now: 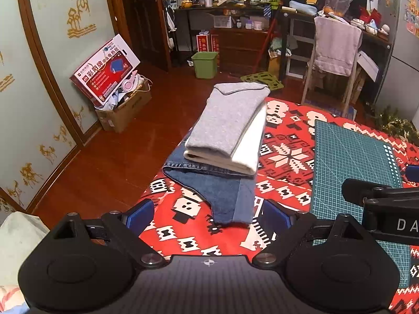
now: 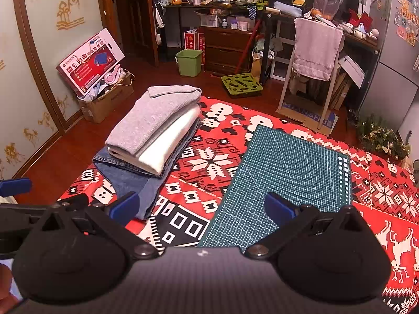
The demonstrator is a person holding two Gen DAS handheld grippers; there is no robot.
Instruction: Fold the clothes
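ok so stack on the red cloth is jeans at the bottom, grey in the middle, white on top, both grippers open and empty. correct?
One slip: the order of the top two. The grey garment is on top and the white garment sits in the middle, over the jeans; the right wrist view shows the layers edge-on. The rest holds: left gripper and right gripper are both open and empty.

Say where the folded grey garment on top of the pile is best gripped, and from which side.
Probably at the near folded edge of the grey garment, coming in low from the camera side. That edge is a rounded fold facing both open grippers, left gripper and right gripper, and it sits raised on the white garment and jeans, so one finger could slip beneath it.
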